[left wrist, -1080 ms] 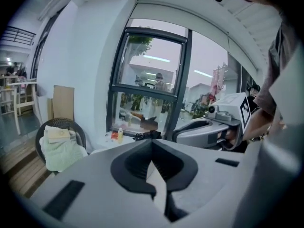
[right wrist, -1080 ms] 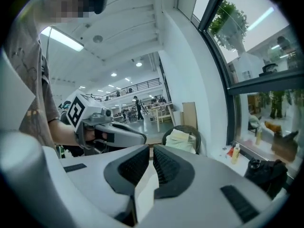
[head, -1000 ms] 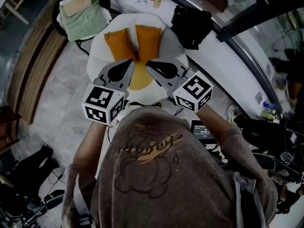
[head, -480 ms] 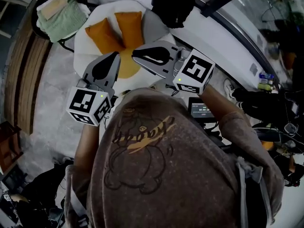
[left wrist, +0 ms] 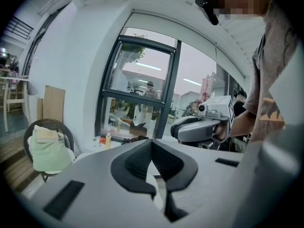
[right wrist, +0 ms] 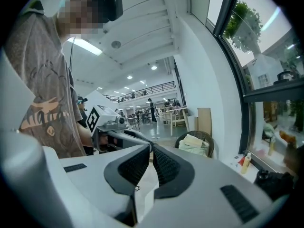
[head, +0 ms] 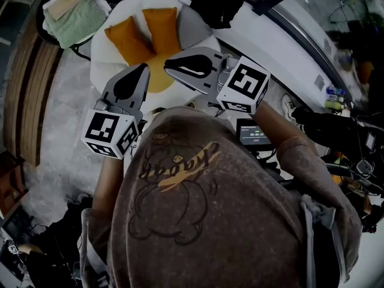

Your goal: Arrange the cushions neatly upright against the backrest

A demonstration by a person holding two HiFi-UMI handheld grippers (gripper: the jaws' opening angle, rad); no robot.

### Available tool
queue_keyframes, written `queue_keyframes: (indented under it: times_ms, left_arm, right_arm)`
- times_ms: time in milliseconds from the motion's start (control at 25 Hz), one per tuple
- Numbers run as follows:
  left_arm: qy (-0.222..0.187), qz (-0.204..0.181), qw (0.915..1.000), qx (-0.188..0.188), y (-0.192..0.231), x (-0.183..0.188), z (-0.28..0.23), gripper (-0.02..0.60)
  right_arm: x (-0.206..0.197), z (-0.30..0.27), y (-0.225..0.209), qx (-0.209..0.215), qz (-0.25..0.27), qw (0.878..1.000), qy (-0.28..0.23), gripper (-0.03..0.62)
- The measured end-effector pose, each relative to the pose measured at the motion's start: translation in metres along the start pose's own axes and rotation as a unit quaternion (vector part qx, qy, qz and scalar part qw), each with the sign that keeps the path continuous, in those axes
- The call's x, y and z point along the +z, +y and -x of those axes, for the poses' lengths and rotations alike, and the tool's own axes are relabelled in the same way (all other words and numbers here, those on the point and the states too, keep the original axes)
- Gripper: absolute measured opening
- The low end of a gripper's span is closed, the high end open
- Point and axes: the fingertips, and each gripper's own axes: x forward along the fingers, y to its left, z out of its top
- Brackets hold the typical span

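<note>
Left claw and right claw were both closed on nothing, with the left cushion and right cushion just ahead, long axes running away from them.

Head view, upper left: I see a round white seat standing on the grey mottled floor. On its far part, a left orange cushion and a right orange cushion stand close together in a V. A flat yellow cushion lies on the near part, partly covered. Further left on the floor is a wicker chair holding a green blanket.
</note>
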Motion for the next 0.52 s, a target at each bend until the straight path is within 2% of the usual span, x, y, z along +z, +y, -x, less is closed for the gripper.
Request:
queue_keyframes:
  times_ms: [280,520]
  left_arm:
    - [-0.001,0.000,1.0000,0.004,0.007,0.007,0.010,0.005]
    - [0.003,0.001,1.0000,0.007,-0.004,0.011,0.014,0.005]
  right_arm:
    - [0.008,-0.005,0.004,-0.003,-0.002,1.000,0.002,0.040]
    - [0.014,0.005,0.008,-0.002,0.000,1.000,0.003,0.040]
